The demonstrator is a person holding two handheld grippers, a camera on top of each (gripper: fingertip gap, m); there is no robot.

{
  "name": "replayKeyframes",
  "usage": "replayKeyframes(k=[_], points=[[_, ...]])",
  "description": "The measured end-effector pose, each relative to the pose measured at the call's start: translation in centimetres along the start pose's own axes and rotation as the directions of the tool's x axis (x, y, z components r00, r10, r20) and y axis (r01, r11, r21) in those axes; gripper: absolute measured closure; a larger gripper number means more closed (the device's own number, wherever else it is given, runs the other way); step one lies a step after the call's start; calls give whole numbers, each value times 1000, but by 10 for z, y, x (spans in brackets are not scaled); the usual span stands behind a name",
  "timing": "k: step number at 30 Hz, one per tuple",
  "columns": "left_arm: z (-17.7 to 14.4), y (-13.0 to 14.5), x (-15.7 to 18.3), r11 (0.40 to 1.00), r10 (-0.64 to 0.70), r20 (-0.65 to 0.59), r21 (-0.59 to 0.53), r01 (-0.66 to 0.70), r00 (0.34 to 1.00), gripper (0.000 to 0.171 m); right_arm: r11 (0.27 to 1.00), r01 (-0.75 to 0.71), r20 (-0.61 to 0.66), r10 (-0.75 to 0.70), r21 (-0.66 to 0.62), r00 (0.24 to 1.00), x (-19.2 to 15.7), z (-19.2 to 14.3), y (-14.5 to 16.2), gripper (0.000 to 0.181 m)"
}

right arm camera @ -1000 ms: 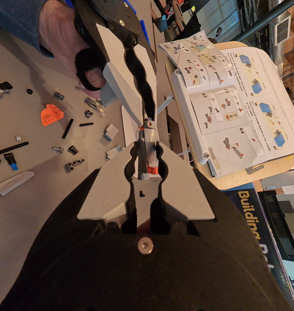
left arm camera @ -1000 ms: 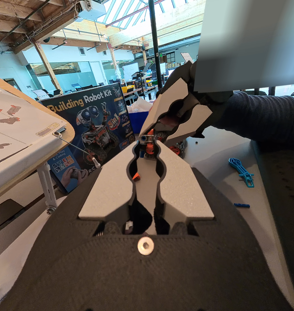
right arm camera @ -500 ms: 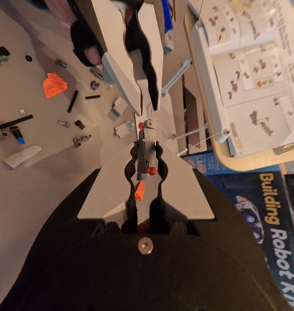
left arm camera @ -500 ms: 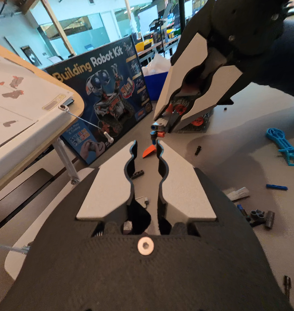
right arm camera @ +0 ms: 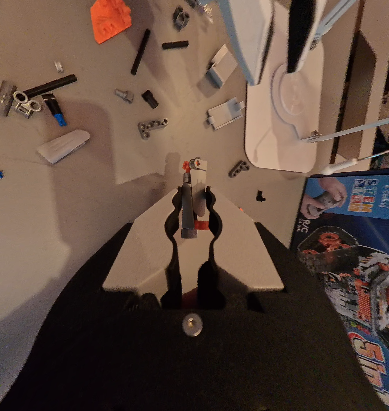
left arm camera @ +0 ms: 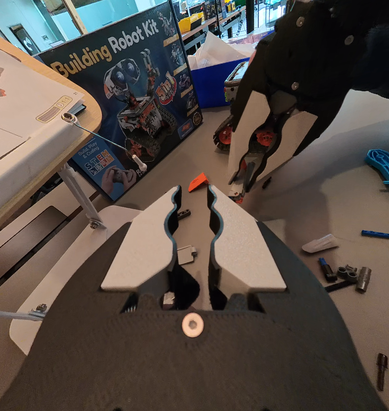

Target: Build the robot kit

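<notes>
My right gripper point(right arm camera: 193, 191) is shut on a small assembly point(right arm camera: 198, 182) of a white panel, a grey panel and red pins, held just above the grey table point(right arm camera: 55, 222). In the left wrist view the right gripper point(left arm camera: 242, 180) points down with the assembly point(left arm camera: 239, 189) close to the table. My left gripper point(left arm camera: 194, 193) is open and empty, low over the table, to the left of the assembly. An orange panel point(left arm camera: 198, 181) lies just beyond its fingertips. A small grey hinged plate point(left arm camera: 185, 254) lies under its fingers. The left gripper shows blurred at the top of the right wrist view point(right arm camera: 272, 76).
The kit box point(left arm camera: 122, 100) stands at the back left beside a tracked model point(left arm camera: 224, 135). A book stand holds an open booklet point(left arm camera: 22, 106); its white base point(right arm camera: 282, 124) sits on the table. Loose parts lie about: a white wing piece point(right arm camera: 62, 145), a grey L-beam point(right arm camera: 152, 126), a blue tool point(left arm camera: 387, 169). Tip to tip, the grippers are about 9 cm apart. About 10 cm separates my right fingertips from the white wing piece point(right arm camera: 62, 145). My left wrist view point(left arm camera: 322, 242) looks at it from another angle.
The two grippers met at the assembly, then parted. The left gripper drew back empty. The right gripper swung down towards the table with the assembly still in it.
</notes>
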State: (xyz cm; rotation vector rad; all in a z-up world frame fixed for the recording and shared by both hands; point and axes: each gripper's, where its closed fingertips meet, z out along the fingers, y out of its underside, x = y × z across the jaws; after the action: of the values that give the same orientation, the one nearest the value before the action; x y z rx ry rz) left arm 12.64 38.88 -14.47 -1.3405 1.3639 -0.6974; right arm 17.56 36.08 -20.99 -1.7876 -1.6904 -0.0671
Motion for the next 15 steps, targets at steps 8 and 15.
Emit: replayKeyframes(k=[8, 15], points=[[1, 2, 0, 1000, -3, -3, -9, 2, 1000, 150, 999, 24, 98, -20, -46, 995, -21, 13, 9, 163], [4, 5, 2, 1000, -3, -9, -19, 2, 1000, 150, 997, 51, 137, -43, -56, 990, -33, 20, 10, 162]])
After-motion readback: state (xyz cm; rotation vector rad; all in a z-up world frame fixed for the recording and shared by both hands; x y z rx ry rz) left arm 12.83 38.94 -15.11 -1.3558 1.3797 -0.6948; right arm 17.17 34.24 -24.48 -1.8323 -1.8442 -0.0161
